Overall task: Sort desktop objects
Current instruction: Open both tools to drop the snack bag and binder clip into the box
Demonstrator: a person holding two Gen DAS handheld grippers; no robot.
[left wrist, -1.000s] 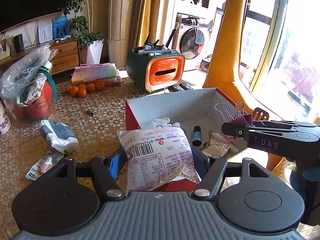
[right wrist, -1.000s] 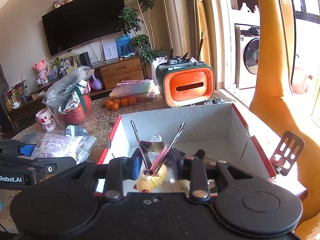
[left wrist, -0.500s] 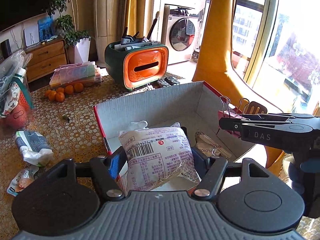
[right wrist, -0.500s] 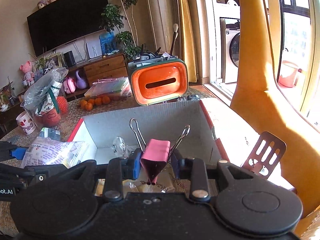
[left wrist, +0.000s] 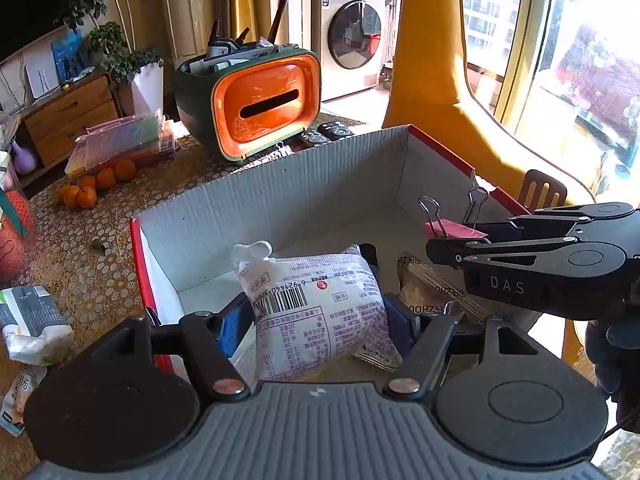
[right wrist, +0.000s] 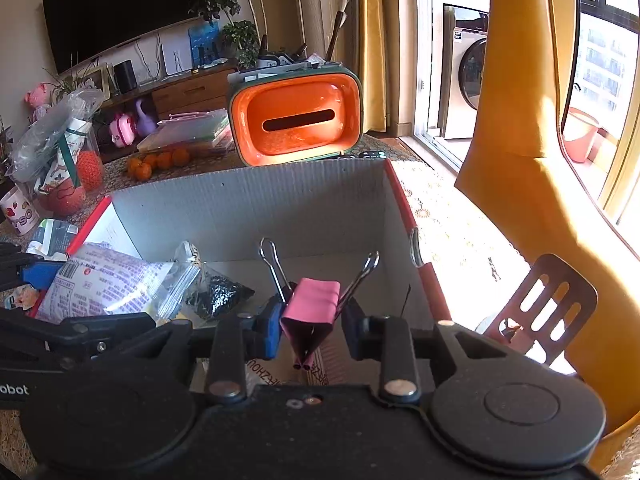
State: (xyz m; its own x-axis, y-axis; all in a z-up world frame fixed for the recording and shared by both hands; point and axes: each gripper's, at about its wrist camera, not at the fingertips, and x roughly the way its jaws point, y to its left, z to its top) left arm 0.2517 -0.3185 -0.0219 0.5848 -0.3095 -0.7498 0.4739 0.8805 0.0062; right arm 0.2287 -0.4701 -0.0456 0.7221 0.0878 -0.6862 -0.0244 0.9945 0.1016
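white snack packet is clamped between the blue pads of the left gripper, held above the open box, barcode face up. pink binder clip sits between the pads of the right gripper, wire handles up and splayed; the left pad touches it, the right pad shows a slight gap in this view, so the grip appears light or about to let go, and whether it is fully closed cannot be told. the clip is likewise over the box interior, toward the right wall. judgement on progress: part done. already lying in the box are a brown sachet and a clear bag of dark granules; both held items look ready for release into it. left outside on the patterned table: a crumpled white and grey pouch, a small printed packet at the frame edge, a heap of oranges, a stack of clear plastic cases, and a slotted spatula just beside the box's right wall. the orange and green desk organiser stands behind the box. limits: the box floor under both grippers is hidden by their bodies; print on the sachet is only partly legible; the small dark item on the table left of the box is too small to identify.
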